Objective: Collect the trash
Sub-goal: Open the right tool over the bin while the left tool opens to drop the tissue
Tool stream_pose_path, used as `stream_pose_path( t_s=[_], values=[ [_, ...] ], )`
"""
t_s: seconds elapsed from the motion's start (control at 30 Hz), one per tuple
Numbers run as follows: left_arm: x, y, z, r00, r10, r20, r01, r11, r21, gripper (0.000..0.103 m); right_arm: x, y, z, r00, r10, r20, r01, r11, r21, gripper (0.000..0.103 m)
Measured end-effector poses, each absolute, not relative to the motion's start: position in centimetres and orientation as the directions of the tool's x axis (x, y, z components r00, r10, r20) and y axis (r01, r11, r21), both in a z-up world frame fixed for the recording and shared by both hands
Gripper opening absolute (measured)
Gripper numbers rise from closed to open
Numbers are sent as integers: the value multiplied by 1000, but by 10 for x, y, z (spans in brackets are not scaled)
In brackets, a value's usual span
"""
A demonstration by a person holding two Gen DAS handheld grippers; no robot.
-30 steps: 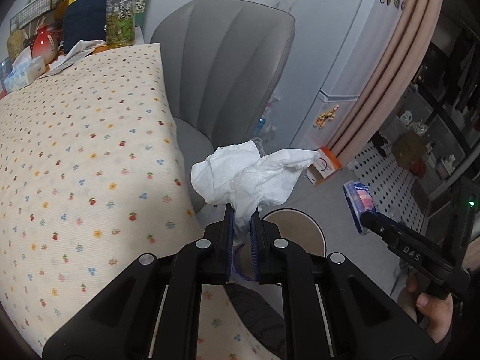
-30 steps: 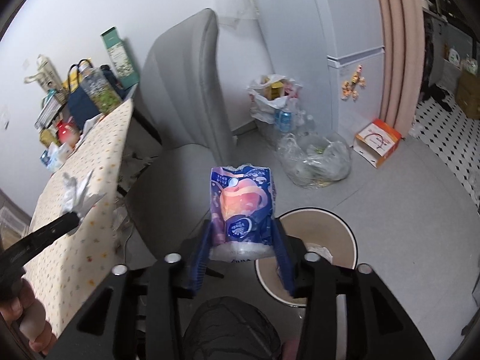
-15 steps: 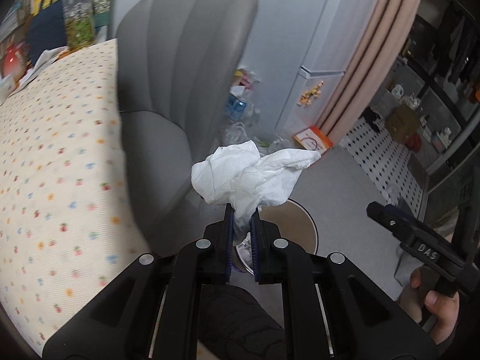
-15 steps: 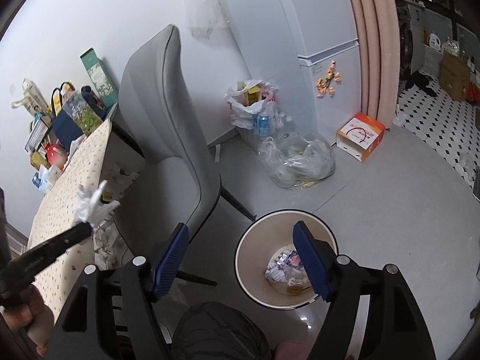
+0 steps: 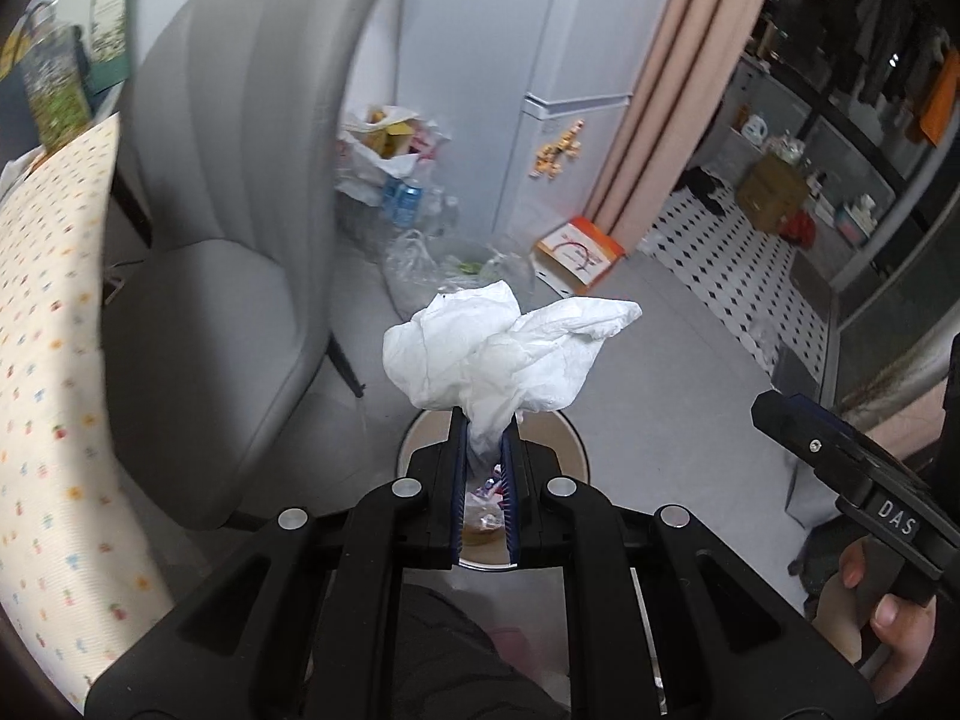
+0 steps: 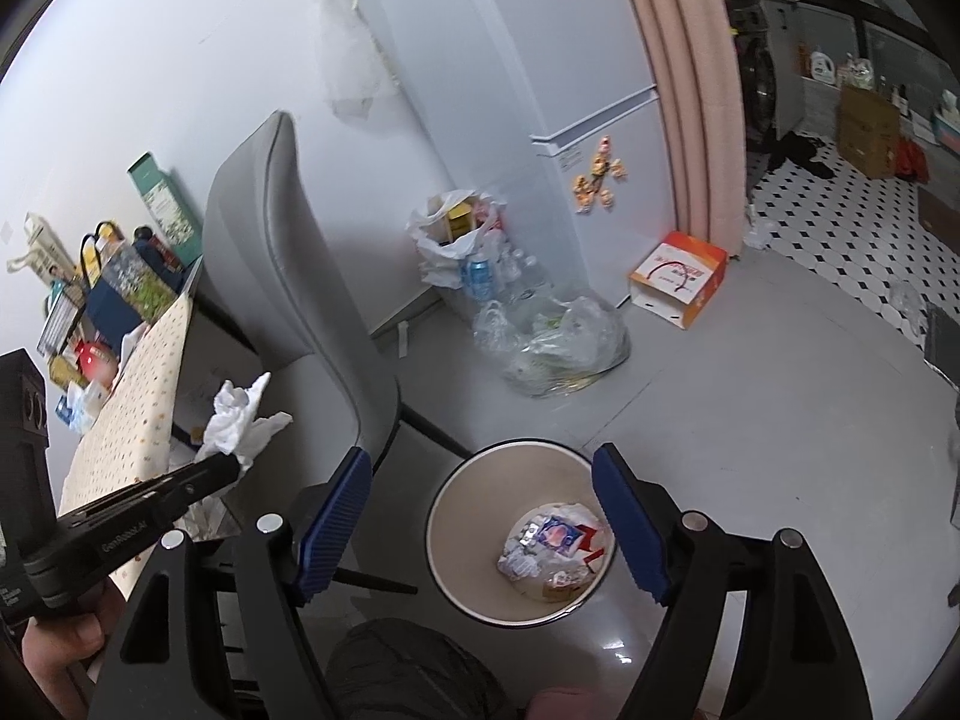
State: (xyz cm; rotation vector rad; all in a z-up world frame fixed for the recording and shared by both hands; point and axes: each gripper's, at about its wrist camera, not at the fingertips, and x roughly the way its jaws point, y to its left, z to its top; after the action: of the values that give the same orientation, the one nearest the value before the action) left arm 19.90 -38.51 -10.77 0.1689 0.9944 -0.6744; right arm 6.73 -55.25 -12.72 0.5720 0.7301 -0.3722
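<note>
Now: left gripper [image 5: 485,420] jaws clenched on crumpled white tissue [image 5: 504,354], held above the round trash bin [image 6: 456,504]. Right gripper [image 6: 480,516] jaws spread wide, empty, over bin; wrappers [image 6: 555,552] inside.

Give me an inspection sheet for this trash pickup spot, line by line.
Surface: grey floor; table with dotted cloth at left.
Job's things: crumpled white tissue above the round trash bin; bin holds wrappers and paper.
Clutter: clear plastic bag, white bag with cans, orange-and-white box.
Grippers: left hand-held gripper shut on the tissue; right hand-held gripper open, empty, over the bin.
Cables: nothing seen.
Surroundings: grey chair, white fridge, pink curtain, tiled room beyond.
</note>
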Motion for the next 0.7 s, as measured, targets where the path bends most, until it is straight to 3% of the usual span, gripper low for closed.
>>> stream_pose_path(
  t_s=[0.4, 0.43, 0.53, 0.7],
  values=[
    [192, -444, -121, 306, -458, -835, 654, 738, -165, 11, 43, -578, -132, 682, -163, -713, 562, 741, 368, 75],
    [192, -447, -123, 297, -461, -836, 656, 735, -172, 16, 41, -581, -132, 682, -167, -712, 565, 738, 369, 75],
    [194, -452, -126, 268, -477, -837, 661, 723, -200, 58, 37, -585, -132, 681, -174, -711, 574, 731, 370, 75],
    [193, -444, -121, 285, -489, -825, 659, 725, -202, 75, 36, -587, -132, 681, -177, -711, 578, 726, 373, 75]
  ],
)
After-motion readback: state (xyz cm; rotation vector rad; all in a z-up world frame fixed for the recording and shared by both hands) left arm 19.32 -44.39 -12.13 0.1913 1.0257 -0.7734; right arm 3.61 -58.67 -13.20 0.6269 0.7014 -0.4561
